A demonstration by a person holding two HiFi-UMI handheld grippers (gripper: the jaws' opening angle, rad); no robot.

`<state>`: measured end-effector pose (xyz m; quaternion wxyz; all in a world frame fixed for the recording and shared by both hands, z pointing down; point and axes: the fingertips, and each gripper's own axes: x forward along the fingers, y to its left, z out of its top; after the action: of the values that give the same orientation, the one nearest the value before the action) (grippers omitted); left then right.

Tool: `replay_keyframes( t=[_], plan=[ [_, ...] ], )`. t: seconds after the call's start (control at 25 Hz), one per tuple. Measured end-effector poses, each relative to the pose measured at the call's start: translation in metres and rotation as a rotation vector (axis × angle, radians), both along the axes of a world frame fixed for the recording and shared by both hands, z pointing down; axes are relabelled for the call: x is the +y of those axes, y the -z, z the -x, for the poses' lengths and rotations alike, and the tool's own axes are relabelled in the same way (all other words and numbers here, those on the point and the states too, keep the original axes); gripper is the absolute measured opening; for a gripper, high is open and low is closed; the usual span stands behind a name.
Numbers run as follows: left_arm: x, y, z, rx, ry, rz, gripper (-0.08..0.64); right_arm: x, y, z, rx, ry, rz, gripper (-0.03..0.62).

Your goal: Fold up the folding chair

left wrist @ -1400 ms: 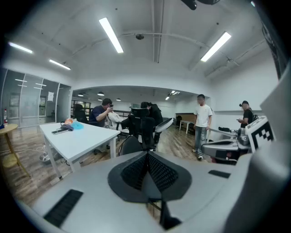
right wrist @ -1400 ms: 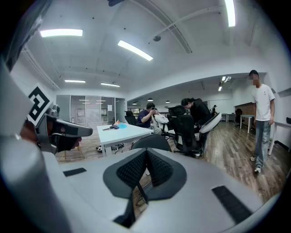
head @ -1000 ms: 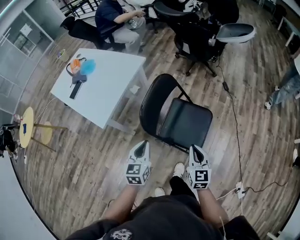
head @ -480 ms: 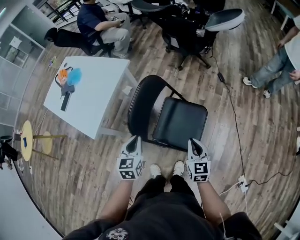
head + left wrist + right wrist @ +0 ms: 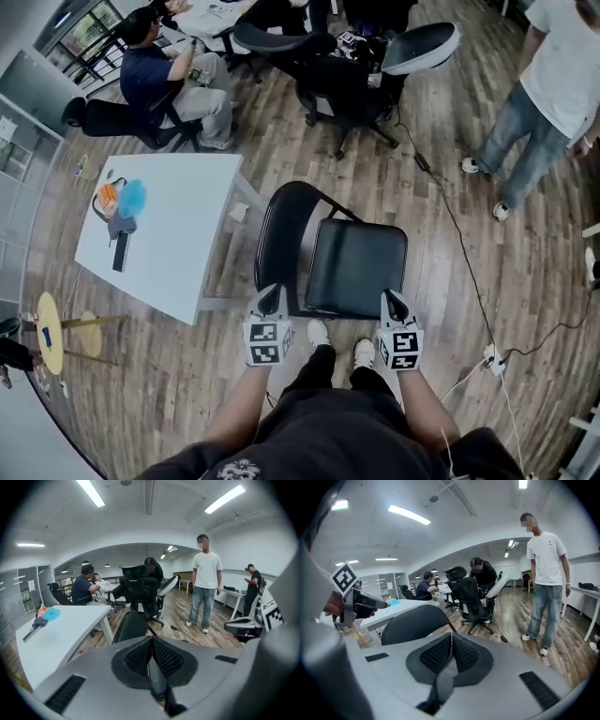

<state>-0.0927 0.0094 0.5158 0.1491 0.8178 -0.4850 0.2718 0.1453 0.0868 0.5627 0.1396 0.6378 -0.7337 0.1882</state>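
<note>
The black folding chair stands open on the wood floor right in front of our shoes, just beside the white counter. Its shiny seat lies flat, and its round-topped back stands up on the side near the counter. Our left gripper is by the near end of the back and our right gripper is by the near corner of the seat; the left fingers and the right fingers are squeezed tight together with nothing between them, so neither one has hold of the chair.
</note>
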Motion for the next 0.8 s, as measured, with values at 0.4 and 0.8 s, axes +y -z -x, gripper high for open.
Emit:
replay_keyframes(
  t=[0.4,0.8],
  plan=[
    [-0.068,-0.027,0.049,-0.105,-0.059,0.099,0.147,-0.008,-0.068,0.001,-0.067,-0.179,0.193,0.050],
    [-0.099,-0.074,0.061,-0.120,-0.027,0.279,0.269,0.005,-0.178,-0.039,-0.355,-0.241,0.390,0.320]
  ],
)
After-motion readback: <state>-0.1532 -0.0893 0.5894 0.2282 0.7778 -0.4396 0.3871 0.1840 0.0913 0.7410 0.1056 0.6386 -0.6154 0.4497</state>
